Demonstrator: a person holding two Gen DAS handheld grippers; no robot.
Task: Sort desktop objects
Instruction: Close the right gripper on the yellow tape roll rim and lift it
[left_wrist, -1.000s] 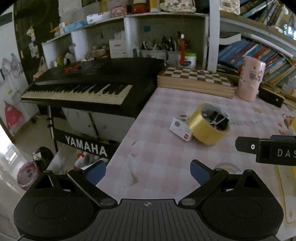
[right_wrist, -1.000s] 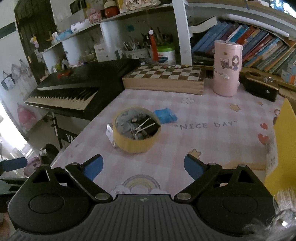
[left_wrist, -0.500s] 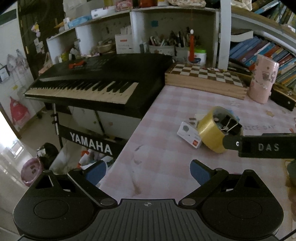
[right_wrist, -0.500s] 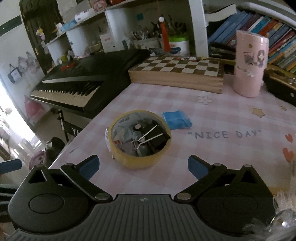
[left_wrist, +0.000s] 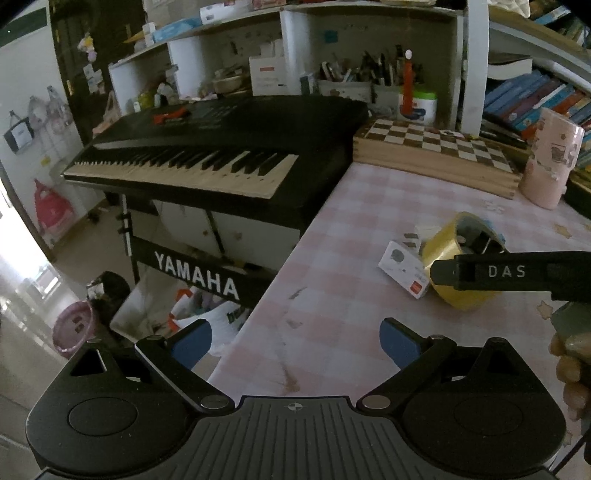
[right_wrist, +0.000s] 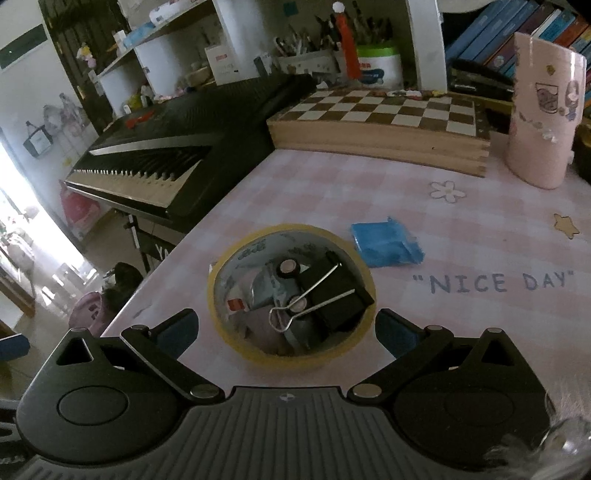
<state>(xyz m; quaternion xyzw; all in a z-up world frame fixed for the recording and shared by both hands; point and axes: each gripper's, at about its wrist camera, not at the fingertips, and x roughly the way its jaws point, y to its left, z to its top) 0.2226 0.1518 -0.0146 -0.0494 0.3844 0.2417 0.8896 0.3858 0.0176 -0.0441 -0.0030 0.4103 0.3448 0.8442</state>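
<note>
Pink-checked cloth covers the table (right_wrist: 480, 229), a keyboard (right_wrist: 177, 155) standing at its left edge; the yellow tape roll (right_wrist: 221, 321) lies flat near that edge and serves as a small bin (a black binder clip (right_wrist: 332, 291) sits inside); the right gripper (right_wrist: 286, 326) straddles it with jaws wide, pads not pressing, likely to lift it; the left gripper (left_wrist: 295, 343) waits open and empty beside it.
</note>
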